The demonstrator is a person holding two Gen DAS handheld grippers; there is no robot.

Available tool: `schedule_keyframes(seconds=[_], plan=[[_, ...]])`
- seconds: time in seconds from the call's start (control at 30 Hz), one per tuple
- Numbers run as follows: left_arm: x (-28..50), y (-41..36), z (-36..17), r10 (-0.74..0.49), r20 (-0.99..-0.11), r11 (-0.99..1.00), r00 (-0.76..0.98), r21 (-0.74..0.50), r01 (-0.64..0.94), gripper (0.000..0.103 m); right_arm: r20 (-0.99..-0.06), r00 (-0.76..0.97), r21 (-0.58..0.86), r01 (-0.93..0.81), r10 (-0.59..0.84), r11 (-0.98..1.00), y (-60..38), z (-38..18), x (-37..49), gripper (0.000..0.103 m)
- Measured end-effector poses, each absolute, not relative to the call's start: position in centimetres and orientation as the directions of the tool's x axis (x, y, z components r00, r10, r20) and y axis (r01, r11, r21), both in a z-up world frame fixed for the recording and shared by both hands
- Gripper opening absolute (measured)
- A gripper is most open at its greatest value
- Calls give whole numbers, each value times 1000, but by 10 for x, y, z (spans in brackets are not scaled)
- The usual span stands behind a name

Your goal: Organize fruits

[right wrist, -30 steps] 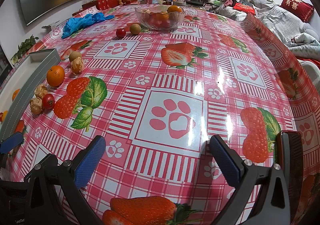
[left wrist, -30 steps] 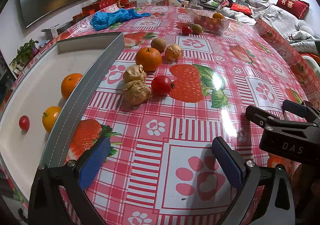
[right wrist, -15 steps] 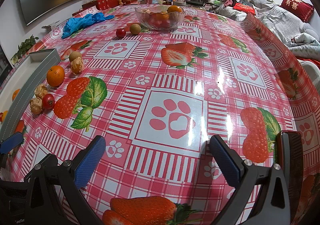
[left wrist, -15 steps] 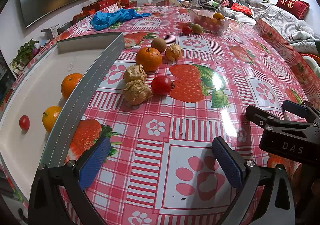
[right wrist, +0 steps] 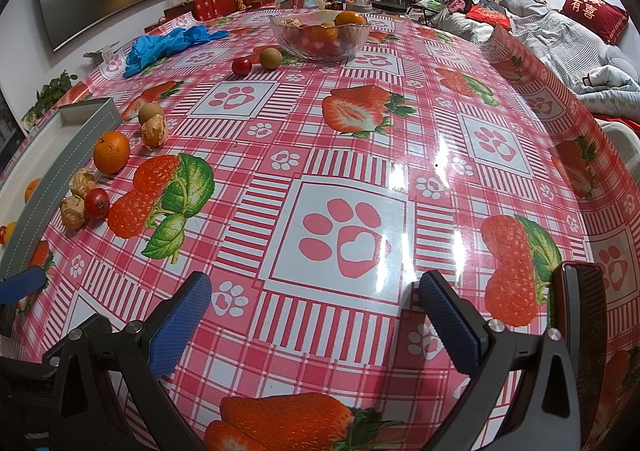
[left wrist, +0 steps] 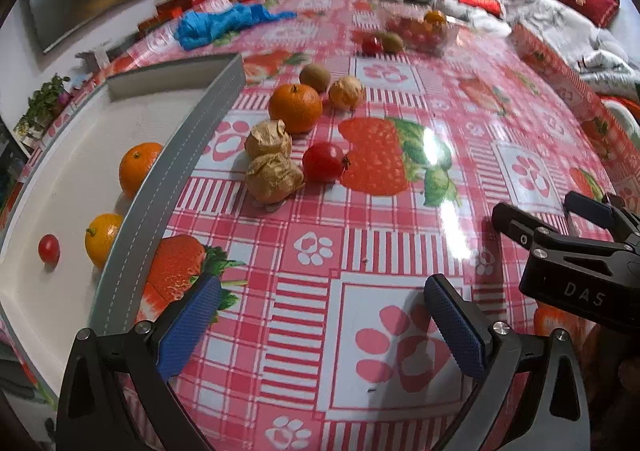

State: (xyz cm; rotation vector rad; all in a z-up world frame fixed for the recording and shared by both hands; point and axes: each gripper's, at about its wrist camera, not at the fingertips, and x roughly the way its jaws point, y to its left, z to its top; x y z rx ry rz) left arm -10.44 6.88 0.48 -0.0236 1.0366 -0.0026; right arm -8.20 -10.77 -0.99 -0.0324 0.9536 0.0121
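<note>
Jaws of both grippers released and empty, fruits (left wrist: 297, 143) well ahead of left gripper (left wrist: 320, 315), left of right gripper (right wrist: 314, 315)

The left gripper (left wrist: 320, 315) is held low over the table surface with its jaws spread wide; nothing is held between the blue ribbed pads (left wrist: 188, 325). The right gripper (right wrist: 314, 325) is likewise held low, jaws spread wide and empty. The right gripper's black body is seen at the right edge of the left wrist view, just beside the left gripper.
</note>
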Motion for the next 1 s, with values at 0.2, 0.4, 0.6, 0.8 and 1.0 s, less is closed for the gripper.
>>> schedule_keyframes(seconds=[0.2,0.4,0.6,0.8,1.0], plan=[[-99,83,21,23,-854,1000,520,14,-22,102,-815,579,-22,-25,-4,999,-108,-10,-82,103],[-80,88,20,36,-859,999,511,15,-46,101,-815,579,-23,-25,-4,999,-108,-10,-82,103],[-61,83,13,31,-869,999,493,15,-36,76,-815,579,-23,-25,-4,999,-108,-10,-82,103],[-50,81,11,18,-868,999,497,0,-36,56,-815,579,-23,-25,-4,999,-108,-10,-82,103],[-47,78,14,7,-863,1000,506,-6,-24,30,-815,579,-23,-25,-4,999,-108,-10,-82,103]])
